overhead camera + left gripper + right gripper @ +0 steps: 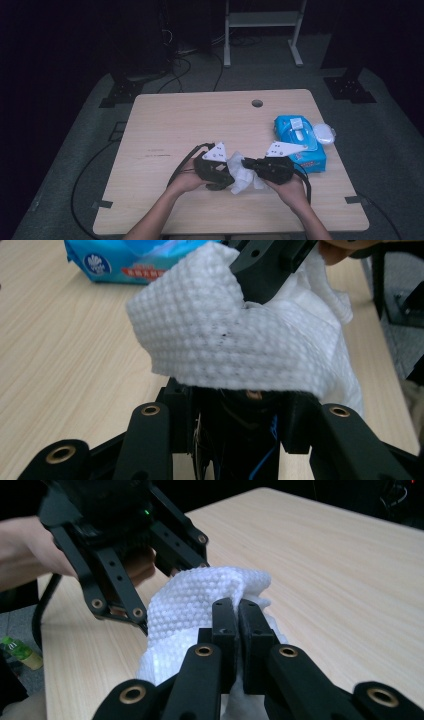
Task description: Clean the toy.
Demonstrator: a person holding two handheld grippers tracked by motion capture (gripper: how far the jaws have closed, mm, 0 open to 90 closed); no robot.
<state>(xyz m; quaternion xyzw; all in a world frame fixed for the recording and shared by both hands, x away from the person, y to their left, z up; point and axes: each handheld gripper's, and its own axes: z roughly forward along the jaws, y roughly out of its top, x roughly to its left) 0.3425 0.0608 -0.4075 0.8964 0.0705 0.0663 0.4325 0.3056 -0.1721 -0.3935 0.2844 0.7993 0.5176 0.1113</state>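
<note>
Near the table's [150, 210] front edge, the right gripper [238, 611] pinches a fold of the white wipe [243, 172] (dimpled cloth), which drapes over the left gripper [227, 175], whose own grip stays hidden.

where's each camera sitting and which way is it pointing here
High view: above the person's side of the table, facing forward and down; both forearms, left gripper and right gripper meet over a white wipe.
Left gripper view: on the left gripper, looking across the wipe to the blue wipes pack; own jaw arms below.
Right gripper view: on the right gripper, jaws pinching the wipe, facing the left gripper.
Shared: the wipe shows in all three.
</note>
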